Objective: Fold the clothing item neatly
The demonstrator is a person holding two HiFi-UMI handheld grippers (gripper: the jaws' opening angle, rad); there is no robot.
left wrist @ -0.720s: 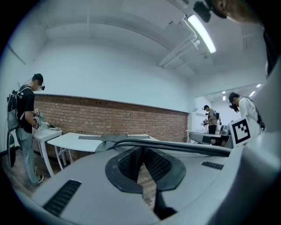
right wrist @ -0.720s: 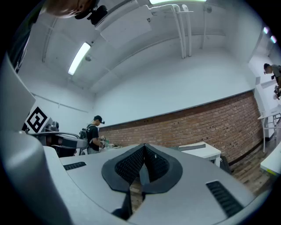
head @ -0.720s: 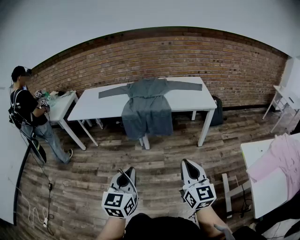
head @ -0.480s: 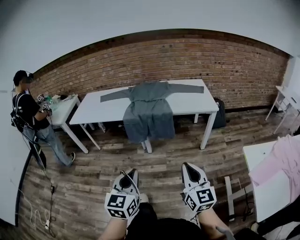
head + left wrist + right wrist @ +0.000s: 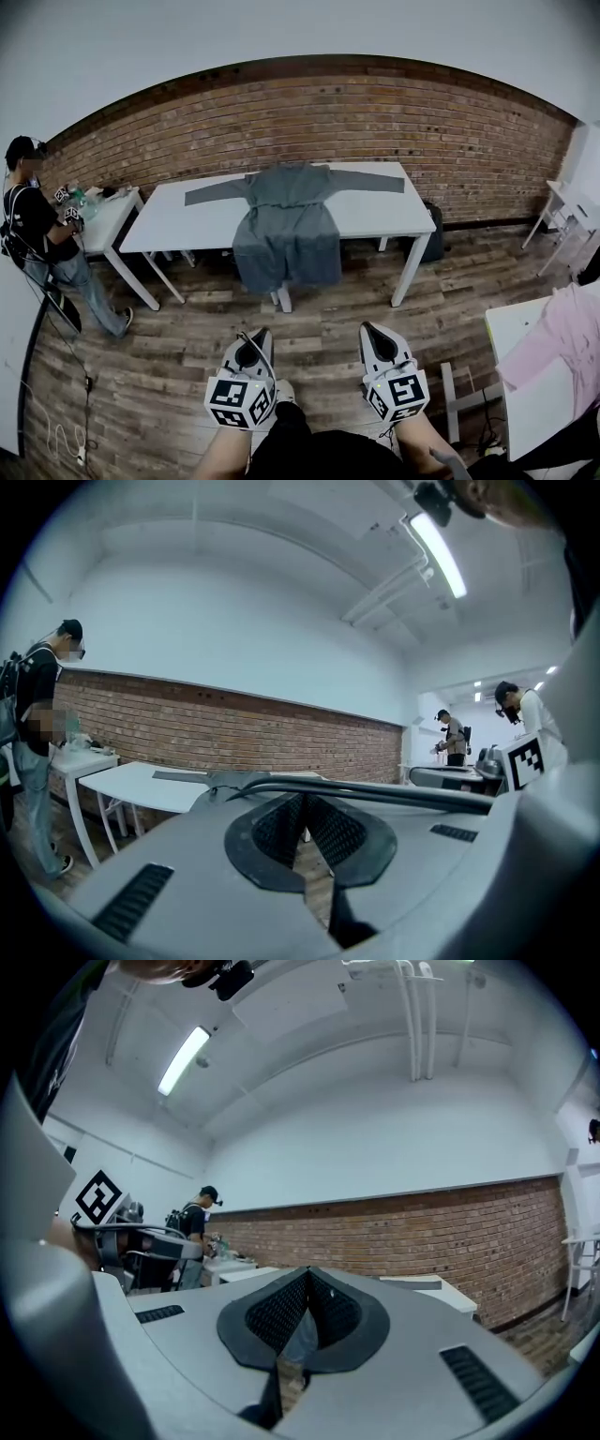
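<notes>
A grey long-sleeved garment (image 5: 289, 225) lies spread on the white table (image 5: 375, 208) by the brick wall, sleeves out to both sides, its lower part hanging over the front edge. Both grippers are held close to my body, well short of the table. My left gripper (image 5: 253, 349) is shut with nothing in it, and its own view shows the jaws (image 5: 302, 819) meeting. My right gripper (image 5: 377, 339) is shut and empty too, its tips (image 5: 307, 1299) together. The garment's sleeve (image 5: 183, 776) shows beyond the left jaws.
A person (image 5: 42, 234) stands at a small table (image 5: 111, 211) on the left. A second white table with a pink garment (image 5: 562, 337) is at the right. A dark bag (image 5: 433, 232) sits under the main table. Wooden floor lies between me and the table.
The view has swung slightly; the table and garment sit a little lower and nearer in frame, and the person at left has slid toward the edge. Both grippers stay shut in place.
</notes>
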